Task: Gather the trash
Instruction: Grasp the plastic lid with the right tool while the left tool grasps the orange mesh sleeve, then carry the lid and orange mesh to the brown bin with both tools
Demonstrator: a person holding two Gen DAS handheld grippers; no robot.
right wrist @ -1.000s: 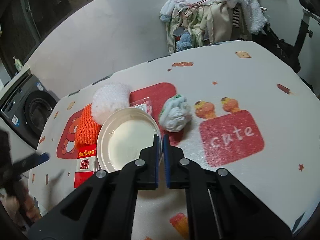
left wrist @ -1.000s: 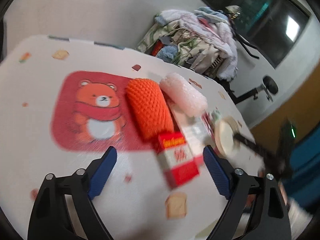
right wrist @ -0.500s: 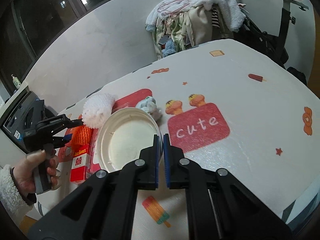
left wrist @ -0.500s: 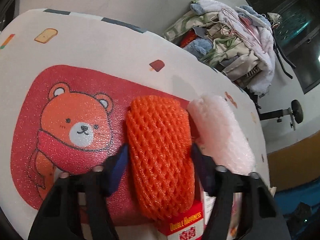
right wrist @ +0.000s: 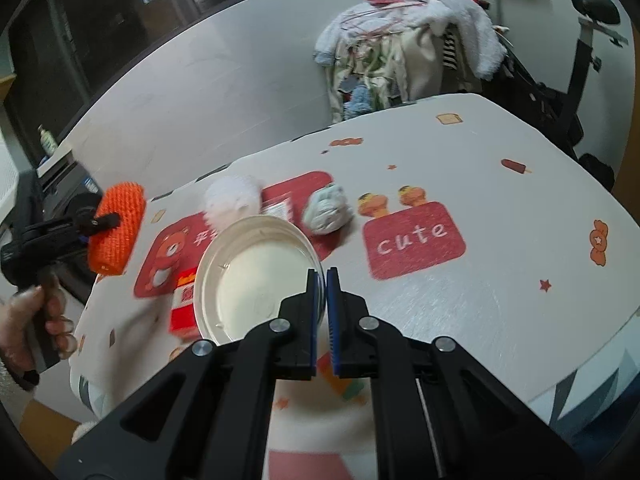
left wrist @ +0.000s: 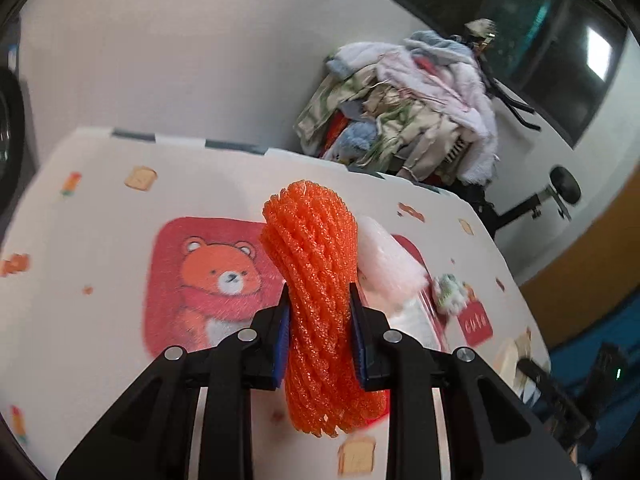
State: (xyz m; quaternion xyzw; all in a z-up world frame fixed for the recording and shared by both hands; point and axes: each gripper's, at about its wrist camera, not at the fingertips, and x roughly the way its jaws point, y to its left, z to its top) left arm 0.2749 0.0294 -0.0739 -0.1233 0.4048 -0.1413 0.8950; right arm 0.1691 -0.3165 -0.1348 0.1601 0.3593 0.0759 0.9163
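Orange foam net (left wrist: 320, 300) now off table – L fingers (left wrist: 280, 332) just clamped on it; R fingers (right wrist: 313, 312) pinching white bowl (right wrist: 256, 280) rim.

Black tool (left wrist: 319, 336), blue pads (left wrist: 281, 336), silver screws

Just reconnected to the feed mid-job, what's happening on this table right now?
A person is clearing trash. The left tool has just closed on the orange foam net and holds it above the table. The right tool is shut on the rim of a white bowl. A white foam net, crumpled wrapper and red carton remain.
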